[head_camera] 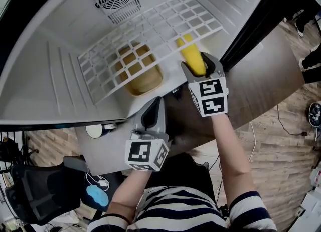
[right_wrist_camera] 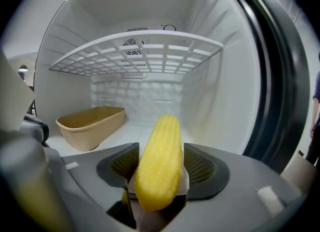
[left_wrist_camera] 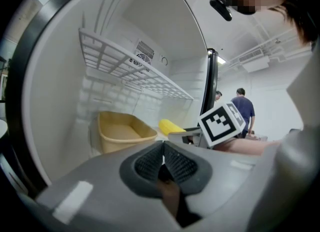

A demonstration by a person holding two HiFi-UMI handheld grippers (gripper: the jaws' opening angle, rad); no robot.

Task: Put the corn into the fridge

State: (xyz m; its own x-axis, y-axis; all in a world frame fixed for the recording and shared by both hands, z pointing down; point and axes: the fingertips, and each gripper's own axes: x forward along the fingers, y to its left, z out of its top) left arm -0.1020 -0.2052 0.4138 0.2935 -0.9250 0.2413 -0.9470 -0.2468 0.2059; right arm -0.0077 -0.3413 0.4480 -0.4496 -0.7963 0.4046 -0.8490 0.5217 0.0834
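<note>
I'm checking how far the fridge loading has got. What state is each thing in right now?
Fridge: open.
Corn: inside the fridge, under the wire shelf, between the jaws of the right gripper; the pads are not pressing it.
Right gripper: open.
Left gripper: shut, nothing in it.
Tub: upright on the fridge floor, empty.
</note>
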